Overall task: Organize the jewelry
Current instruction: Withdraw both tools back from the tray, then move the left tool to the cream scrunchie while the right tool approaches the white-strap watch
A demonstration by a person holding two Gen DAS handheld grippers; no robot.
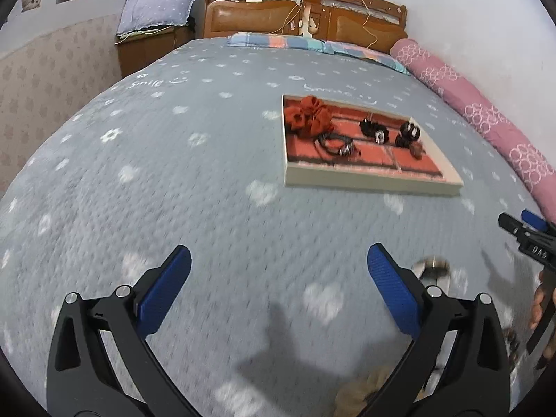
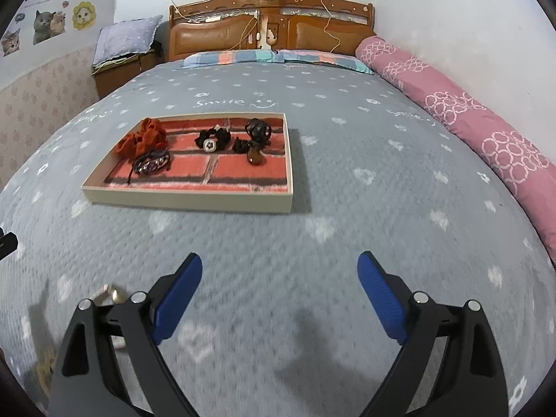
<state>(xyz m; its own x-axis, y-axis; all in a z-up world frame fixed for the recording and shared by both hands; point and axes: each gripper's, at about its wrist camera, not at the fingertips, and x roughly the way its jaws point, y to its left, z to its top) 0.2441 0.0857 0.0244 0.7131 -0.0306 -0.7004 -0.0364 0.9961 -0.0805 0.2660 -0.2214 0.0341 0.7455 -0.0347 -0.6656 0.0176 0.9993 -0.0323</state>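
A shallow cream tray with a red brick-pattern lining lies on the grey bedspread. In it are an orange-red scrunchie, a dark bracelet, black hair ties and a small brown piece. My left gripper is open and empty, well short of the tray. My right gripper is open and empty too; it also shows at the right edge of the left wrist view. A blurred metallic piece lies on the bed between the grippers.
A pink bolster runs along the right wall. Pillows and a wooden headboard stand at the far end. A nightstand with a cushion is at the far left. A tan object lies blurred near my left gripper.
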